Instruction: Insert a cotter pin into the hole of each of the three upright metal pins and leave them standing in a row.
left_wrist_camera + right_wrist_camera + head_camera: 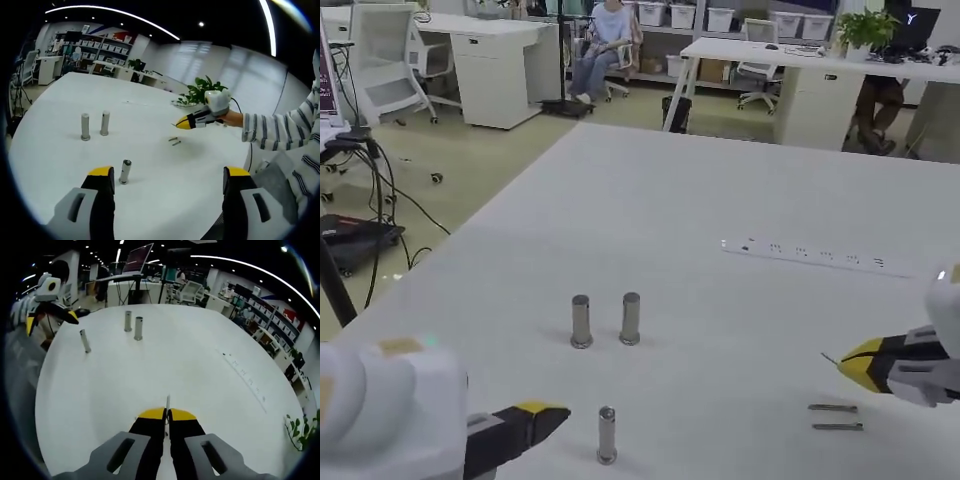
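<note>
Metal cotter pin [167, 401] in right gripper [167, 414]

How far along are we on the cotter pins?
Done: nothing inserted yet. The left rear pin, right rear pin and near pin all stand bare. In hand: the right gripper is shut on one cotter pin; the left gripper is open. Left: all three insertions; two loose cotter pins lie on the table.

A: What sort of place is this?
B: An open-plan office: white desks [490, 60], wheeled chairs [757, 72], shelves of storage bins [682, 14], 1 potted plant [865, 25], a person [592, 68] seated at the back.
</note>
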Action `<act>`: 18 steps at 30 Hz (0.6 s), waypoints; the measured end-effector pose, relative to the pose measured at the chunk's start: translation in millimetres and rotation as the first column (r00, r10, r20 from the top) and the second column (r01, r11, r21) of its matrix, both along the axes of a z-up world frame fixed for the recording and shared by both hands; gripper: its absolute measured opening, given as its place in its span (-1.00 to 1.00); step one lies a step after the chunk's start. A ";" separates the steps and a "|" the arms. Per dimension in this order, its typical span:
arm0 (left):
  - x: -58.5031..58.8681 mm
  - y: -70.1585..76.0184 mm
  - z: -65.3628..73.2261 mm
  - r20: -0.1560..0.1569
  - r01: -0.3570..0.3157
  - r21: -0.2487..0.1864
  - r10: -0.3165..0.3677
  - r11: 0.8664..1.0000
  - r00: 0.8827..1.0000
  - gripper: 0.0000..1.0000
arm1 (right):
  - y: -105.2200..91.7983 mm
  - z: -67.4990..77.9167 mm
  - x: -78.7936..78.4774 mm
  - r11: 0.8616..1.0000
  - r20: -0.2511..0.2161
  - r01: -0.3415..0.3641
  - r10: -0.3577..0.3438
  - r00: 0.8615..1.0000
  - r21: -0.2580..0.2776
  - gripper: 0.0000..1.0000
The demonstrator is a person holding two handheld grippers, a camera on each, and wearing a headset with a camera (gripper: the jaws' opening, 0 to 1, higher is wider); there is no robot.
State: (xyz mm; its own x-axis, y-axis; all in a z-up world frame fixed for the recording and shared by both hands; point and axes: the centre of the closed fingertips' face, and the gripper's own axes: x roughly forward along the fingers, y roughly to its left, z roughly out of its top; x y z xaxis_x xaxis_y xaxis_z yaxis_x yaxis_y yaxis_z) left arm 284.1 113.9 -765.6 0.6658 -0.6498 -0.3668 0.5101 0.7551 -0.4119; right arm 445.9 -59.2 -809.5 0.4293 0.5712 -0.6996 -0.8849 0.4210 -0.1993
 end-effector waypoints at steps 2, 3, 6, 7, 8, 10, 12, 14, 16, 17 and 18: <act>1.7 0.9 1.4 0.012 0.003 0.008 -0.003 1.000 1.000 0.72 | -0.7 1.8 -5.5 1.000 0.005 -0.002 0.002 1.000 0.002 -0.95; 2.2 1.4 1.5 0.012 0.003 0.008 -0.004 1.000 1.000 0.71 | -0.8 2.6 -7.9 1.000 0.007 -0.003 0.003 1.000 0.003 -0.95; 4.2 2.3 2.6 0.016 0.007 0.010 -0.007 1.000 1.000 0.71 | -0.6 5.8 -16.3 1.000 0.013 -0.007 0.007 1.000 0.015 -0.95; 5.1 2.6 3.1 0.018 0.008 0.012 -0.009 1.000 1.000 0.70 | 0.0 7.2 -20.2 1.000 0.014 -0.010 0.010 1.000 0.017 -0.95; 5.8 2.6 3.6 0.018 0.011 0.012 -0.011 1.000 1.000 0.68 | 0.6 8.3 -23.2 1.000 0.015 -0.014 0.014 1.000 0.021 -0.95; 7.4 1.9 4.9 0.023 0.017 0.011 -0.018 1.000 1.000 0.64 | 2.6 11.0 -31.2 0.999 0.024 -0.032 0.031 0.999 0.022 -0.95; 9.1 1.0 5.5 0.028 0.025 0.019 -0.026 0.999 0.999 0.62 | 4.2 14.6 -38.2 0.999 0.031 -0.040 0.039 0.999 0.029 -0.95; 10.5 -0.5 6.0 0.034 0.035 0.030 -0.036 0.999 0.999 0.62 | 6.2 17.8 -43.7 0.998 0.040 -0.049 0.048 0.998 0.035 -0.95; 11.8 -1.9 6.6 0.035 0.041 0.030 -0.042 0.999 0.998 0.61 | 6.4 20.7 -46.5 0.998 0.075 -0.054 0.053 0.996 0.023 -0.95; 12.0 -3.5 6.9 0.033 0.051 0.033 -0.052 0.998 0.998 0.60 | 6.3 20.6 -49.9 0.998 0.077 -0.057 0.055 0.996 0.014 -0.95; 12.2 -4.4 7.2 0.035 0.056 0.037 -0.057 0.998 0.998 0.58 | 7.2 21.5 -52.2 0.998 0.081 -0.057 0.055 0.995 0.019 -0.95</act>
State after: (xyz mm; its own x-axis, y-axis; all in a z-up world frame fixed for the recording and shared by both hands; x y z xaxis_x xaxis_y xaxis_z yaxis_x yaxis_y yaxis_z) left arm 296.3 109.4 -758.4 0.6415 -0.6738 -0.3667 0.5665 0.7384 -0.3657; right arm 393.7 -52.0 -787.9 0.4501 0.6104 -0.6518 -0.8889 0.3758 -0.2619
